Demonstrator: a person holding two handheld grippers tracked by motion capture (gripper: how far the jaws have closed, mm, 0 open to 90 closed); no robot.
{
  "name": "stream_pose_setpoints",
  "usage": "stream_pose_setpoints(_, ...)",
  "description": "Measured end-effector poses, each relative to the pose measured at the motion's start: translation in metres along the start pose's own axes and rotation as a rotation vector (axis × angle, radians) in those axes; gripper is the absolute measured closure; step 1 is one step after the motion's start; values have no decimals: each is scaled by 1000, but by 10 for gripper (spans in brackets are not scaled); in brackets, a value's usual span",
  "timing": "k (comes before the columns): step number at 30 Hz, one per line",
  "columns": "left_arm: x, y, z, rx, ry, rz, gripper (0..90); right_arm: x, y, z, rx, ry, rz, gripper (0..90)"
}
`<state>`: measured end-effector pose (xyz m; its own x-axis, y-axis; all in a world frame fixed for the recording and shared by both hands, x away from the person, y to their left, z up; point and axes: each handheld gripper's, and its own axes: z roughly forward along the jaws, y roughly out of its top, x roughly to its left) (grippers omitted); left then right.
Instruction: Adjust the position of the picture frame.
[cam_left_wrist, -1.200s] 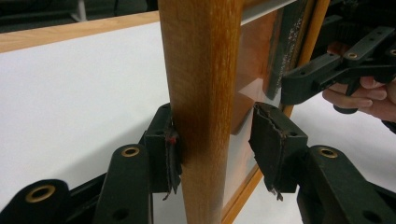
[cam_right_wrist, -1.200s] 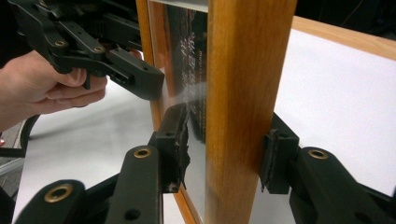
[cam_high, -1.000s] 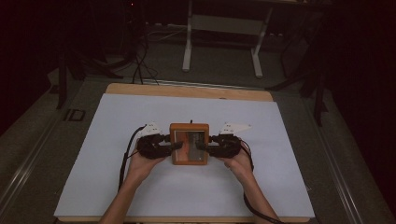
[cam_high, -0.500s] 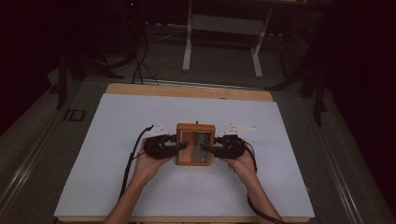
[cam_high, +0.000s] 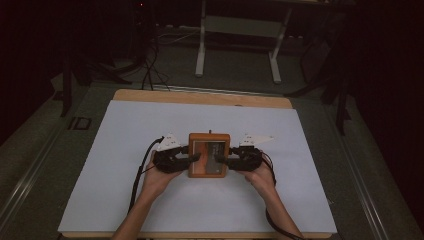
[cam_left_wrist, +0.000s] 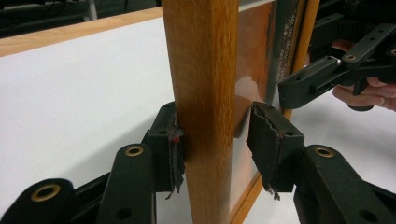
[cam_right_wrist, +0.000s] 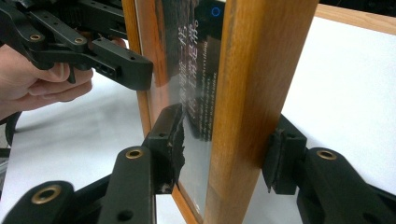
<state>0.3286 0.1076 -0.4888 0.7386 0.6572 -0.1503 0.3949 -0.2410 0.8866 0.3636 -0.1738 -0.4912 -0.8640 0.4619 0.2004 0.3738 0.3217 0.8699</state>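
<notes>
Frame update, comparing the cameras, because they really don't tell you the same stuff.

The high view gives the layout. The wooden frame (cam_high: 209, 155) is around the middle of the white table sheet (cam_high: 125, 150), glass side up and a bit closer to the person's edge. The left gripper (cam_high: 194, 157) comes at it from its left side and the right gripper (cam_high: 222, 160) from its right, with a hand behind each. From up there both look clamped on, and you can't make out the pads at all. I also can't tell from that angle whether the frame rests on the sheet or is lifted off it.

The left gripper view is where the detail is. The frame's side rail stands between its jaws. One pad (cam_left_wrist: 170, 144) is touching the outer wood face, while the other pad (cam_left_wrist: 264, 140) hangs clear of the glass with a visible gap. So it isn't a grip, just straddling, though those jaws have just been closing a little. You also see the other gripper's jaw tip poking in over the far rail, fingers (cam_left_wrist: 369, 93) behind it.

The right gripper view mirrors that. One pad (cam_right_wrist: 280, 158) is against the outside of the rail, and the inner pad (cam_right_wrist: 168, 140) is just short of the glass, as far as I can see. This view also catches faint pale lettering behind the glass, which is only a dark smudge from above.
</notes>
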Motion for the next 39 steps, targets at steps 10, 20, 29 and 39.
stream_pose_setpoints(10,5,-6,2,28,-1,-16,598,-2,-4,0,23,-34,-10,563)
stream_pose_setpoints(20,5,-10,8,80,57,15,601,-5,-4,1,38,-51,-14,567)
stream_pose_setpoints(29,12,-12,13,91,59,-46,604,-18,-4,7,47,-36,46,542)
stream_pose_setpoints(39,17,-12,15,97,46,-115,604,-27,-4,14,26,-5,136,535)
